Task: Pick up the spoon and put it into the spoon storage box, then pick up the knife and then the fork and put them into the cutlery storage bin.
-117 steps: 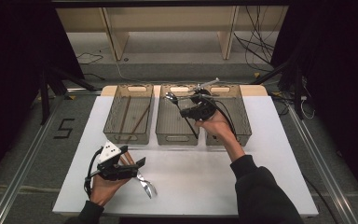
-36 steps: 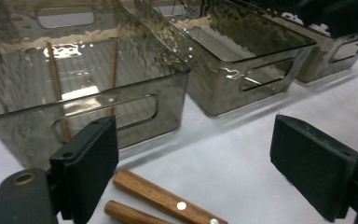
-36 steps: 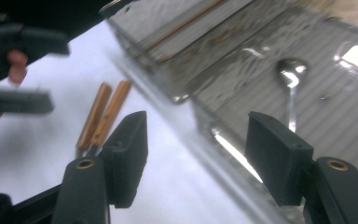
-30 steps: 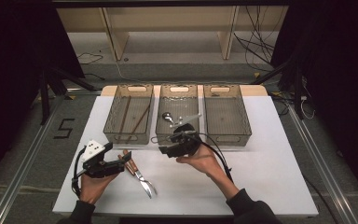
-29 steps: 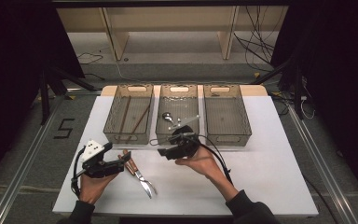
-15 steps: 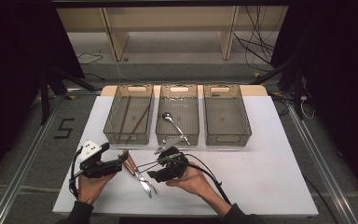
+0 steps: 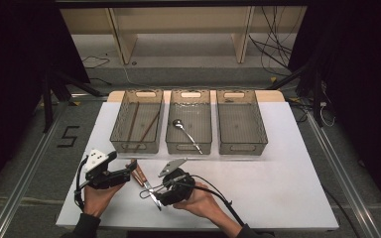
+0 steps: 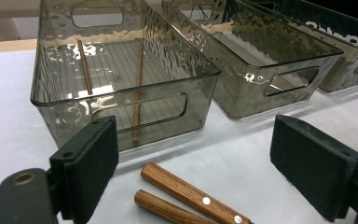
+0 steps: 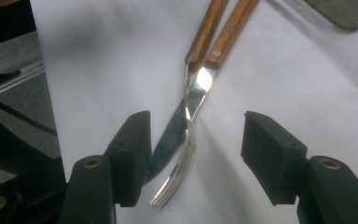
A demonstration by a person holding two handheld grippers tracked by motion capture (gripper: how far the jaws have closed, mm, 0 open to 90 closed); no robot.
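Three bins [image 7: 241, 130], two chopsticks [image 7: 132, 122], one spoon [image 7: 186, 133], one knife [image 9: 170, 140], one fork [image 9: 179, 171].

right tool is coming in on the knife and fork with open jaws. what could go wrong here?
1. The knife and fork lie crossed between the open jaws of the right tool, which have just been closing: it may clamp both at once, or drag one along.
2. The metal ends are thin and flat on the table; the pads could slide over them.
3. The left tool waits open at the wooden handles; lifting could knock them into it.
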